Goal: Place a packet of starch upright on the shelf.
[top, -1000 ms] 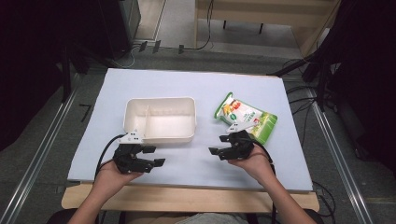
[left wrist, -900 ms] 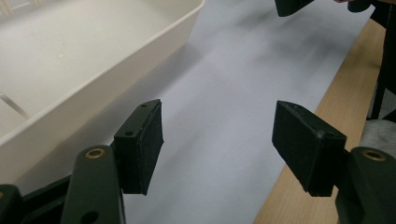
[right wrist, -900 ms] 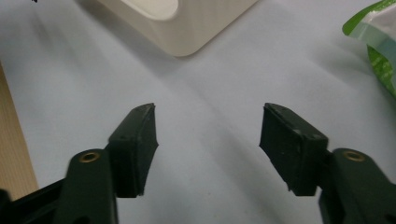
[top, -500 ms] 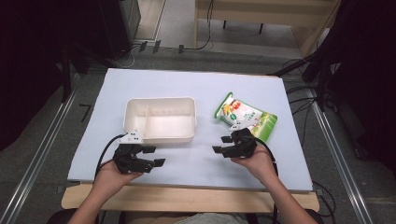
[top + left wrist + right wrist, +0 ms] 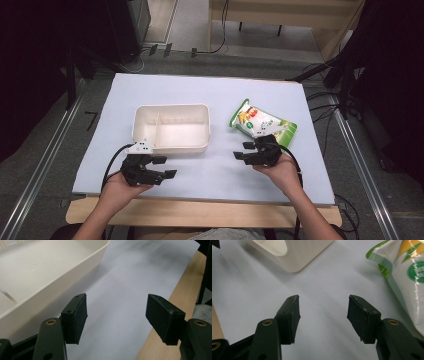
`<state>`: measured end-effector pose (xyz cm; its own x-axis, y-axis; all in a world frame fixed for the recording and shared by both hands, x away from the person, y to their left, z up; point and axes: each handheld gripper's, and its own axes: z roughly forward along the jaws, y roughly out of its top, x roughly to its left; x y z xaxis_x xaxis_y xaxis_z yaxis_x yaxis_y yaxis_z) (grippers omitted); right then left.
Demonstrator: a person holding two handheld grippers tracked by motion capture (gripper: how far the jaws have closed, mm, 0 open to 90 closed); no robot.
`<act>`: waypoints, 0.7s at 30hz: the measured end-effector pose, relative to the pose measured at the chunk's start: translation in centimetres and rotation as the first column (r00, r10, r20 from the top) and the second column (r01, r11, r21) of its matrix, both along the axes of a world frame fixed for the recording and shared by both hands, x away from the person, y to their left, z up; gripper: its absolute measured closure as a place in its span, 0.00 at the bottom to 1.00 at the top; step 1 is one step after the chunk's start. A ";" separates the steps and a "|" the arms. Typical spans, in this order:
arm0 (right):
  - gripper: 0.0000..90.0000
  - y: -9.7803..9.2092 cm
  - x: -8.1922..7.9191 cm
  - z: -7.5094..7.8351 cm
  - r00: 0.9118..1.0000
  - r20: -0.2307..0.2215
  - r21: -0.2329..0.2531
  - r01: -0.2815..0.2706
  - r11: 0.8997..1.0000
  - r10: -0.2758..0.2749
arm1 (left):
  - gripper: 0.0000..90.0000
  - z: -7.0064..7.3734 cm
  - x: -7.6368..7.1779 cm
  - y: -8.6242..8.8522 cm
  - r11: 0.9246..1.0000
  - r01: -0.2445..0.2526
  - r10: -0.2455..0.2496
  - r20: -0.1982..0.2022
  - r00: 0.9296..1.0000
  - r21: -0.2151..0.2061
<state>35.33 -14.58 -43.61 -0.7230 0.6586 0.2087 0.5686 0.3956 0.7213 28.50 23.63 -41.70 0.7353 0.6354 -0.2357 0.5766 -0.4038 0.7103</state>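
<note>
On the pale blue table cover (image 5: 210, 90), the left gripper (image 5: 162, 167) sat wide open, empty, at seven o'clock beside the cream plastic tray (image 5: 171, 128). The right gripper (image 5: 246, 151), also open and empty, had crept toward the green-and-white snack bag (image 5: 262, 122) at two o'clock, probably approaching to grasp it.

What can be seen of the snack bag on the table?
The snack bag is a glossy, sealed pouch, white with green edges and orange-yellow print. It lies flat and slanted on the pale sheet, right of the cream tray. The right claw, jaws open, sits at its near edge; contact is unclear.
</note>
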 end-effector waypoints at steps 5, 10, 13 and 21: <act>0.51 -0.9 0.3 0.2 1.000 0.011 0.009 0.024 1.000 -0.024 | 0.38 0.0 0.0 0.0 1.000 0.000 0.000 0.000 1.000 0.001; 0.52 -1.3 0.7 0.3 0.999 0.013 0.005 0.048 0.999 -0.048 | 0.38 0.0 0.0 0.1 1.000 -0.002 0.002 0.000 1.000 -0.002; 0.55 -1.7 1.2 0.7 0.998 0.020 0.004 0.060 0.998 -0.061 | 0.38 0.0 0.0 0.2 1.000 -0.006 0.006 -0.003 1.000 -0.005; 0.71 -3.3 3.7 1.8 0.991 0.016 0.001 0.134 0.991 -0.134 | 0.38 0.0 -0.1 0.3 1.000 -0.013 0.013 0.000 1.000 -0.002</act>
